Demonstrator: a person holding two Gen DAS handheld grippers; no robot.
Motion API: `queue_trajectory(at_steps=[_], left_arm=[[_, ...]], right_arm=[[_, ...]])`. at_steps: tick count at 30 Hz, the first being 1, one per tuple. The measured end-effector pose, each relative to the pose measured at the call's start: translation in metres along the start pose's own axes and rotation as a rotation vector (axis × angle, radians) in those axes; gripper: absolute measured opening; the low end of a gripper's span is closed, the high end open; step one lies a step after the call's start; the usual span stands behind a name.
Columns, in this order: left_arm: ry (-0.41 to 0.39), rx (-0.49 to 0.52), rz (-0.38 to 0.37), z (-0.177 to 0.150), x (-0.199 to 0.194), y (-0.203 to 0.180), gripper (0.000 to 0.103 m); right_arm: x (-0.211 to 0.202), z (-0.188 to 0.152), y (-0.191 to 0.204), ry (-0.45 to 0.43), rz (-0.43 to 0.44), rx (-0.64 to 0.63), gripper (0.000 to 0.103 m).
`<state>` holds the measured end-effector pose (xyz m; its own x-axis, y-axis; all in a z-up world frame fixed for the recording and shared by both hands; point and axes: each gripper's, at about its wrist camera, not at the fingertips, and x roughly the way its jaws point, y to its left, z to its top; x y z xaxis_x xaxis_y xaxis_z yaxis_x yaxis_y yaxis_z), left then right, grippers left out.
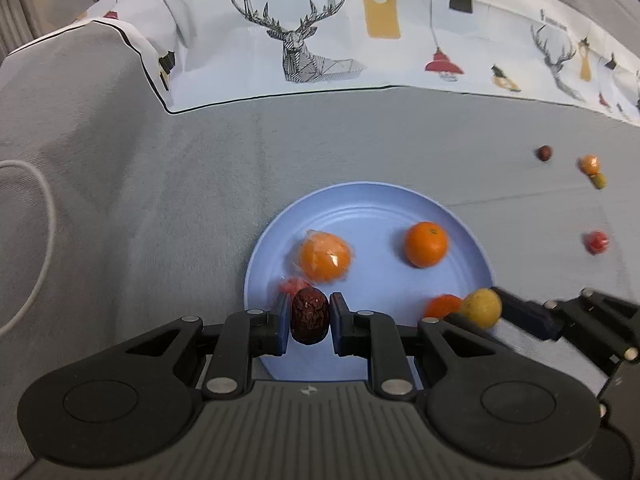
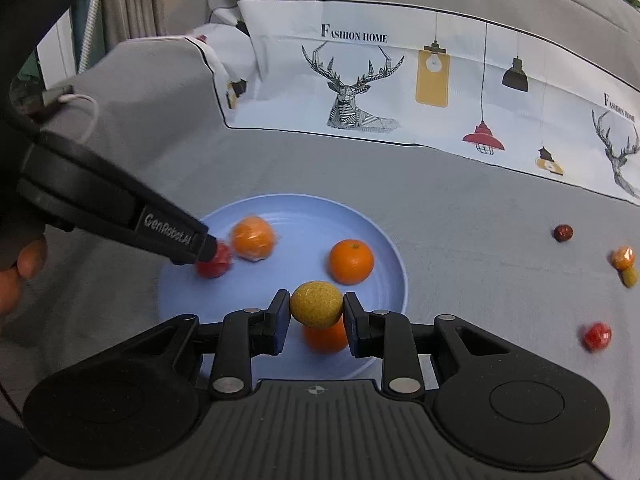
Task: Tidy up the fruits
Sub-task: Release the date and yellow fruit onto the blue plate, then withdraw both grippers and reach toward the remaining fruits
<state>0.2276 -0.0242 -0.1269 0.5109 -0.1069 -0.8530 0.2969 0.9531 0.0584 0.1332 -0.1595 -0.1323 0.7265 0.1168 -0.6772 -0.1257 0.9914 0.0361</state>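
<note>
My left gripper is shut on a dark red wrinkled date, held over the near left rim of a light blue plate. My right gripper is shut on a round yellow-green fruit above the plate's near side. On the plate lie a wrapped orange, a bare orange, a red wrapped fruit and another orange partly hidden under the yellow fruit. The left gripper's side shows in the right wrist view, its tip by the red fruit.
Off the plate to the right, on the grey cloth, lie a second dark date, a small wrapped orange touching a yellow-green fruit, and a red wrapped fruit. A printed deer cloth lies behind. A white cable curves at left.
</note>
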Motion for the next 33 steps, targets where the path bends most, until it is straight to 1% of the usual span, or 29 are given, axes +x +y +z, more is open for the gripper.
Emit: queue_trajectory(at_steps=[1,2,3,4,5,6,7,8,10,11,12,15,17,19,22,27,30,33], left_arm=[[-0.005,0.009,0.006,0.002,0.003,-0.001,0.025],[-0.013,0.015,0.008,0.002,0.005,-0.001,0.031],[-0.018,0.021,0.002,0.003,0.006,-0.002,0.055],[-0.025,0.023,-0.007,0.005,0.004,-0.002,0.085],[-0.044,0.015,-0.008,0.005,-0.002,-0.001,0.095],[-0.069,0.005,-0.002,0.004,-0.009,-0.001,0.101],[-0.092,0.001,-0.001,0.002,-0.019,0.000,0.102],[-0.096,0.009,-0.001,0.000,-0.028,-0.001,0.102],[-0.087,0.014,0.009,-0.009,-0.047,-0.002,0.102],[-0.081,0.007,0.011,-0.015,-0.056,-0.003,0.102],[-0.072,0.000,0.012,-0.022,-0.067,-0.004,0.102],[-0.039,-0.021,0.010,-0.045,-0.098,-0.009,0.102],[-0.017,-0.028,0.006,-0.061,-0.119,-0.015,0.102],[-0.008,-0.028,-0.002,-0.076,-0.138,-0.024,0.102],[-0.014,-0.028,-0.010,-0.092,-0.162,-0.036,0.102],[-0.047,-0.039,-0.015,-0.107,-0.191,-0.045,0.102],[-0.063,-0.076,-0.005,-0.111,-0.205,-0.040,0.102],[-0.094,-0.128,0.014,-0.121,-0.224,-0.030,0.102]], right_arm=[[0.005,0.001,-0.002,0.006,-0.001,-0.006,0.030],[0.011,0.004,-0.003,0.019,0.006,-0.015,0.030],[0.017,0.006,-0.004,0.035,0.017,-0.026,0.032],[0.021,0.008,-0.005,0.047,0.026,-0.036,0.038],[0.021,0.010,-0.005,0.057,0.027,-0.049,0.057],[0.018,0.011,-0.006,0.060,0.018,-0.055,0.072],[0.010,0.012,-0.007,0.052,0.009,-0.056,0.075],[-0.001,0.011,-0.009,0.042,0.015,-0.056,0.077],[-0.030,0.007,-0.013,0.041,0.039,-0.057,0.083],[-0.046,0.002,-0.014,0.043,0.045,-0.050,0.089],[-0.066,-0.006,-0.016,0.042,0.053,-0.039,0.092],[-0.119,-0.030,-0.015,0.041,0.065,-0.028,0.096],[-0.149,-0.044,-0.015,0.030,0.052,-0.003,0.098],[-0.176,-0.057,-0.014,-0.003,0.030,0.020,0.099],[-0.203,-0.060,-0.016,-0.084,-0.021,0.014,0.100],[-0.236,-0.069,-0.022,-0.154,-0.056,0.042,0.100],[-0.251,-0.075,-0.023,-0.191,-0.069,0.036,0.101],[-0.261,-0.080,-0.020,-0.208,-0.071,0.035,0.101]])
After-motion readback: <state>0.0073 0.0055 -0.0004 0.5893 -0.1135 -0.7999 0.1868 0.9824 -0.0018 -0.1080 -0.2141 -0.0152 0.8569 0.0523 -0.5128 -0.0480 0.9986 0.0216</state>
